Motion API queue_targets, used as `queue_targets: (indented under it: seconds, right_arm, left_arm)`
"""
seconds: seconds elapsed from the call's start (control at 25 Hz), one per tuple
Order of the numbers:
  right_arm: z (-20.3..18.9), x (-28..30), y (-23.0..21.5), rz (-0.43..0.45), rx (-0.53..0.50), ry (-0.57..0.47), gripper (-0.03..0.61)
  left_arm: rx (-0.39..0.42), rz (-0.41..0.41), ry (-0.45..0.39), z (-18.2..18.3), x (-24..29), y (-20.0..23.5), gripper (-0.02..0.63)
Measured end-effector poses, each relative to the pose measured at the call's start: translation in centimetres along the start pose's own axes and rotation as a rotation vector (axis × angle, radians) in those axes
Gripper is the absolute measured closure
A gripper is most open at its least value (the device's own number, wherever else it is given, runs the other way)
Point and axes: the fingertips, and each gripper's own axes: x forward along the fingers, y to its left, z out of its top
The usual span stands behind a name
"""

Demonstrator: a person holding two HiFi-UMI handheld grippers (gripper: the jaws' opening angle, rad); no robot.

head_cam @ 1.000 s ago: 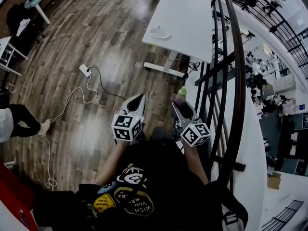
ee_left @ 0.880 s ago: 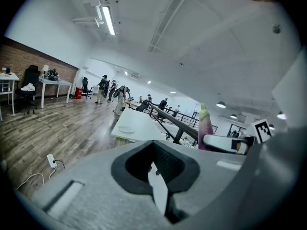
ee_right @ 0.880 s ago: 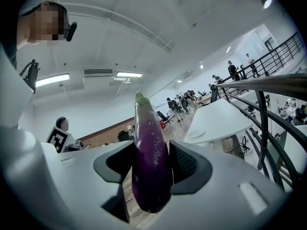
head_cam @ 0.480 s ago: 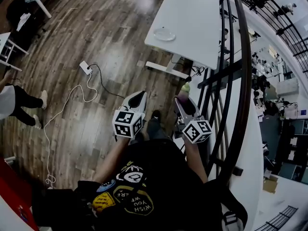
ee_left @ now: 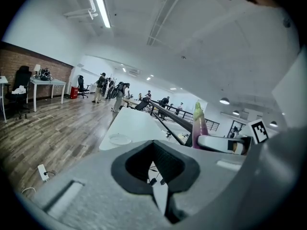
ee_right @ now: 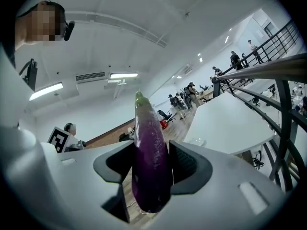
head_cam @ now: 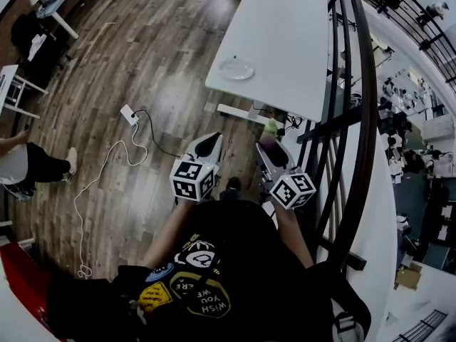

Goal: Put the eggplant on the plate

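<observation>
In the head view the white plate [head_cam: 236, 68] lies near the front left edge of the white table [head_cam: 292, 27], well ahead of both grippers. My right gripper [head_cam: 271, 142] is shut on the purple eggplant [head_cam: 268, 134], whose green stem end points forward. In the right gripper view the eggplant [ee_right: 151, 162] stands upright between the dark pads [ee_right: 184, 164], with the plate [ee_right: 195, 142] far off on the table [ee_right: 225, 119]. My left gripper [head_cam: 206, 147] is alongside; its jaws [ee_left: 154, 145] are shut, nothing in them. The left gripper view also shows the plate [ee_left: 119, 139] and eggplant [ee_left: 199, 128].
A black stair railing [head_cam: 345, 120] runs close along my right. On the wooden floor to the left lie a white power strip [head_cam: 129, 115] and a trailing cable [head_cam: 100, 177]. A person's legs [head_cam: 32, 166] are at far left. Other tables stand at top left.
Both grippers have travelled forward together toward the table, the eggplant still held. The table and plate sit nearer in the head view. The person at left has walked on.
</observation>
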Motion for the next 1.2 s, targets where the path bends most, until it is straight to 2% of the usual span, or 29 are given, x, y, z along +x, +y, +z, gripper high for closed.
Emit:
queue_targets:
  seconds: [0.32, 0.52, 0.72, 0.88, 0.96, 1.04, 1.12, 1.2]
  right_arm:
    - [2.0, 5.3, -4.9, 0.012, -0.013, 0.053, 0.353]
    - [2.3, 10.9, -7.2, 0.011, -0.052, 0.100, 0.353]
    - [1.1, 18.4, -10.9, -0.012, -0.128, 0.208, 0.353]
    - [-0.4, 25.5, -14.1, 0.007, -0.224, 0.336, 0.353]
    - [-2.0, 28.8, -16.2, 0.017, -0.270, 0.429, 0.353]
    - [-3.8, 32.1, -18.8, 0.013, -0.326, 0.540, 0.353]
    - [-5.3, 35.4, -21.4, 0.009, -0.429, 0.661, 0.353]
    - [-6.6, 38.2, -23.6, 0.025, -0.597, 0.794, 0.353]
  left_arm:
    - [-0.043, 0.071, 0.017, 1.6, 4.8, 4.2, 0.615]
    - [-0.060, 0.060, 0.020, 3.2, 9.0, 7.5, 0.615]
    - [-0.063, 0.056, 0.025, 5.4, 13.0, 12.5, 0.615]
    - [-0.113, 0.037, 0.032, 6.6, 16.4, 16.9, 0.615]
    - [-0.155, 0.032, 0.054, 6.4, 17.6, 19.0, 0.615]
    - [-0.156, 0.042, 0.085, 6.2, 18.0, 21.0, 0.615]
    - [-0.141, 0.050, 0.110, 6.4, 18.3, 22.8, 0.615]
    - [-0.133, 0.062, 0.120, 6.6, 18.6, 24.1, 0.615]
